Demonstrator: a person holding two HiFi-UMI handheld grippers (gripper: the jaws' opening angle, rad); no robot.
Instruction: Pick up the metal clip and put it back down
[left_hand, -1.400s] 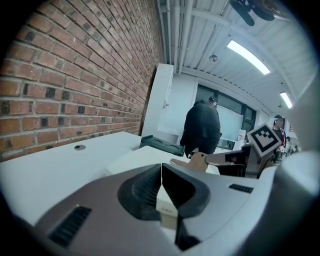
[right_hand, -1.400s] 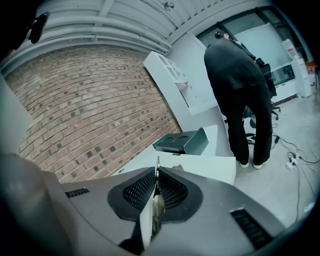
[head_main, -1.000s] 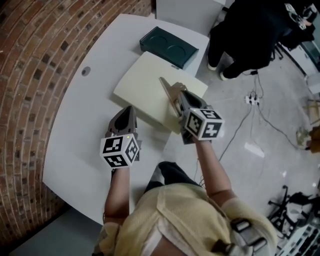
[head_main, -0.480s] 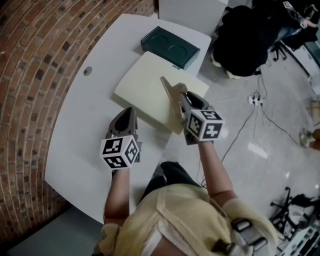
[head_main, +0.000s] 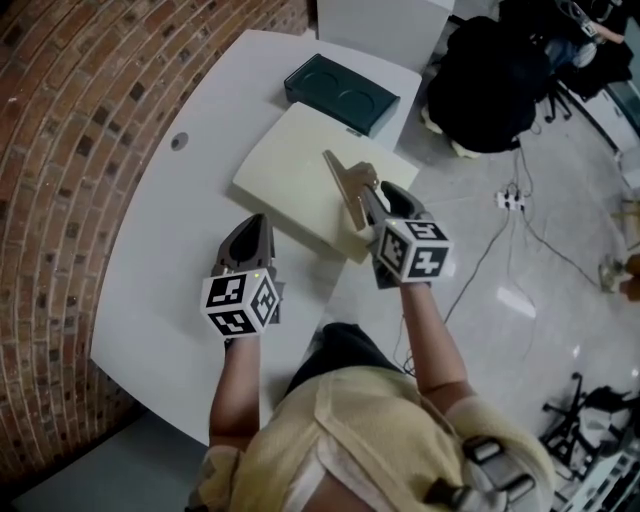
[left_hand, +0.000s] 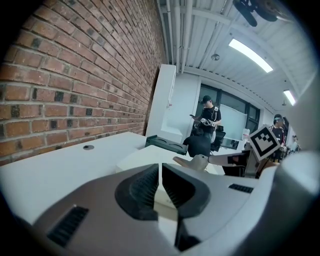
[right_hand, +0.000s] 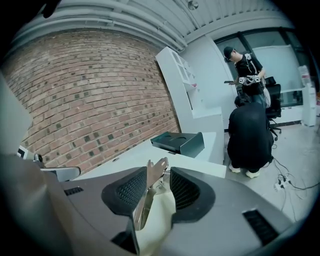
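The metal clip (head_main: 350, 185) is a long brass-coloured spring clip that stands tilted over the near right corner of a cream board (head_main: 290, 165). My right gripper (head_main: 380, 200) is around the clip's near end. In the right gripper view its jaws are opening: the clip (right_hand: 149, 187) leans against the left pad (right_hand: 126, 192), and a gap shows to the right pad. My left gripper (head_main: 255, 225) hovers over the white table (head_main: 170, 240) left of the board. Its jaws (left_hand: 160, 172) are shut with nothing between them.
A dark green box (head_main: 340, 95) with two round hollows sits at the table's far edge behind the board. A person in black (head_main: 490, 70) crouches on the floor to the right. Cables (head_main: 510, 195) trail across the floor there. A brick wall (head_main: 60, 150) runs along the left.
The right gripper and the clip have shifted very slightly to the right over the board's corner. The left gripper has stayed in place. The person in black has moved further right.
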